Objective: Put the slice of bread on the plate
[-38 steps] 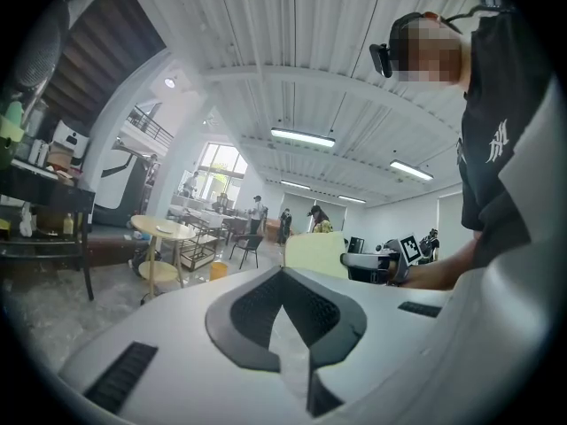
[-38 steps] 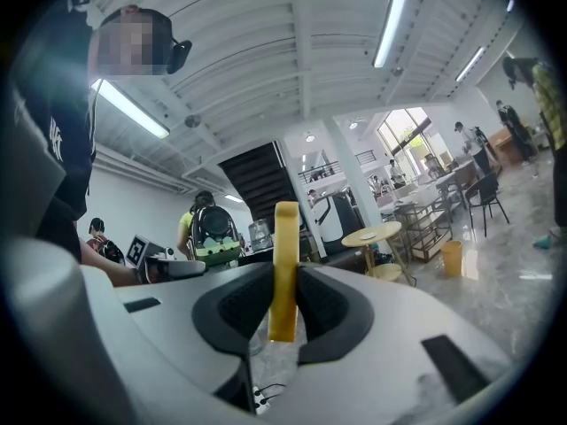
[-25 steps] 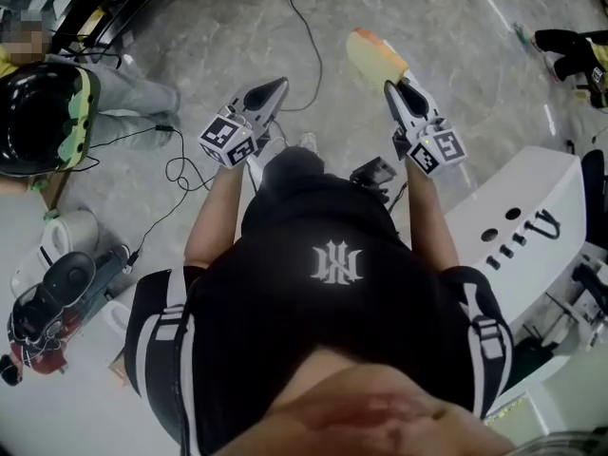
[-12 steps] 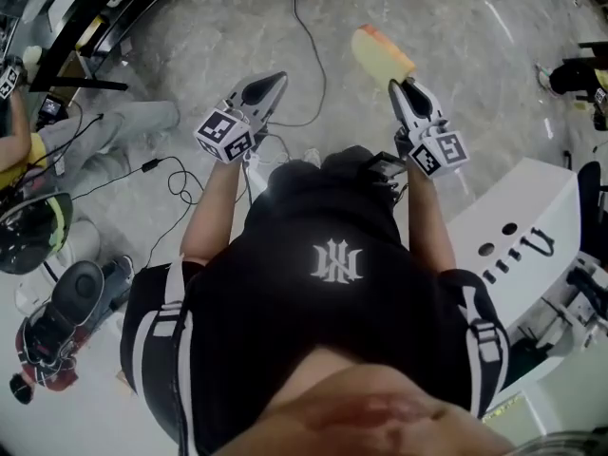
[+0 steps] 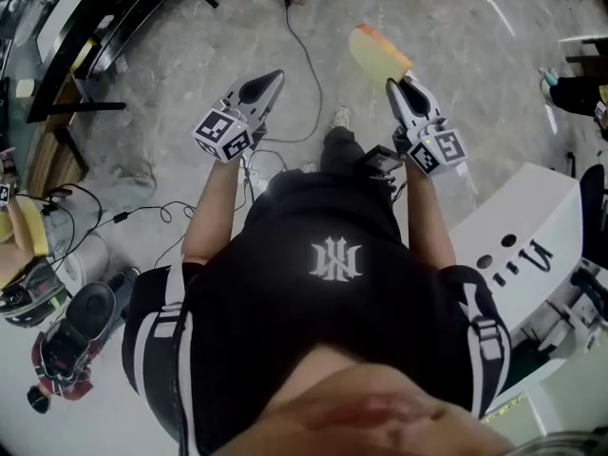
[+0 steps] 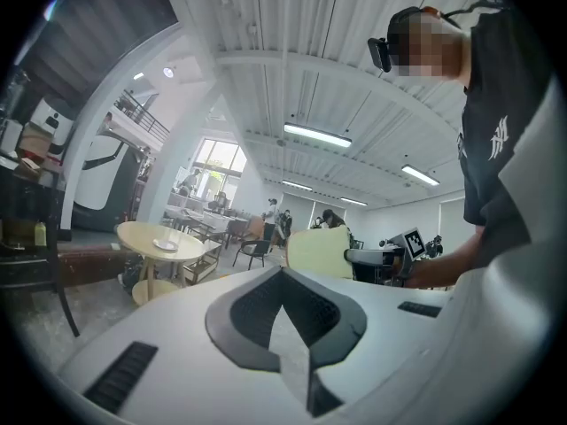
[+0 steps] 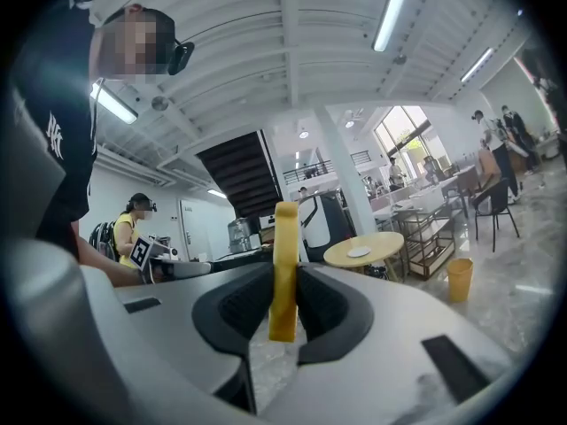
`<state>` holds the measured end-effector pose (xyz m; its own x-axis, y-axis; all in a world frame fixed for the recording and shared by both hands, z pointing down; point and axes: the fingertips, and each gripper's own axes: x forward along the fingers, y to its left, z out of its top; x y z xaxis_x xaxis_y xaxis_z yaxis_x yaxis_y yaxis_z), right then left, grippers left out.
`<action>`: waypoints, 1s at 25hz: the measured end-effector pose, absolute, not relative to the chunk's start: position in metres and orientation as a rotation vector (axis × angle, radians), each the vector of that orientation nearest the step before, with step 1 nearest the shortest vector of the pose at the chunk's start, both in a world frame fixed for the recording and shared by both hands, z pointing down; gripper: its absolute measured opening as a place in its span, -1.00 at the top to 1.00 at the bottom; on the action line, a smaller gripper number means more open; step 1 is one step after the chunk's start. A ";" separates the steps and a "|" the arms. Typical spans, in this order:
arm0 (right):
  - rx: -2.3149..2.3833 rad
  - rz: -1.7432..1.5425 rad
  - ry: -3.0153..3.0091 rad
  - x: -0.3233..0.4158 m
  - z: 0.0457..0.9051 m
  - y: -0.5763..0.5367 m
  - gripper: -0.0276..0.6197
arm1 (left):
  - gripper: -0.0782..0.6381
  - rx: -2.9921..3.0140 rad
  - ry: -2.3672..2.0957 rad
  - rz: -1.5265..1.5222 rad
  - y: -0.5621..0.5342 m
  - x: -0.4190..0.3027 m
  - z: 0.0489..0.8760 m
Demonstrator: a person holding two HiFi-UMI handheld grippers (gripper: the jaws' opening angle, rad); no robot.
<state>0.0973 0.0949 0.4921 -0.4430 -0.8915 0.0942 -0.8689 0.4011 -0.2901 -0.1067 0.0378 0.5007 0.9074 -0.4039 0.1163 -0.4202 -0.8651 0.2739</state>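
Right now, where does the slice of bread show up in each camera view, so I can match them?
Head view: slice of bread upper centre-right, over the floor, sticking out past the right gripper.
Left gripper view: the slice at centre, face-on, just above the jaws.
Right gripper view: dead centre, edge-on, clamped between the jaws.
Shared landmark: the right gripper holding it; the round table shows in both gripper views.

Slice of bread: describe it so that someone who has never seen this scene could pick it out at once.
From the person's black shirt in the head view, follow the right arm out to the right gripper. The slice of bread is clamped between its jaws, jutting out over the grey floor. It is pale yellow with an orange-brown crust; the left gripper holds nothing.
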 end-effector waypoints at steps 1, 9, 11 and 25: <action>-1.606 -0.465 2.568 0.103 0.494 0.083 0.67 | 0.76 2.775 -0.624 0.082 0.027 -0.101 0.500; -1.516 -0.416 2.613 0.153 0.482 -0.014 0.67 | 0.76 2.782 -0.678 0.107 -0.059 -0.045 0.492; -1.492 -0.418 2.625 0.162 0.481 -0.036 0.67 | 0.76 2.787 -0.690 0.108 -0.077 -0.034 0.487; -1.383 -0.436 2.682 0.189 0.487 -0.148 0.67 | 0.76 2.751 -0.810 0.100 -0.172 -0.010 0.490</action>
<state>0.1894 -0.1481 0.4873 -0.5851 -0.8095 0.0486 -0.7832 0.5484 -0.2930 -0.0105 -0.1719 0.4904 0.8411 -0.5220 0.1415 -0.5408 -0.8068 0.2380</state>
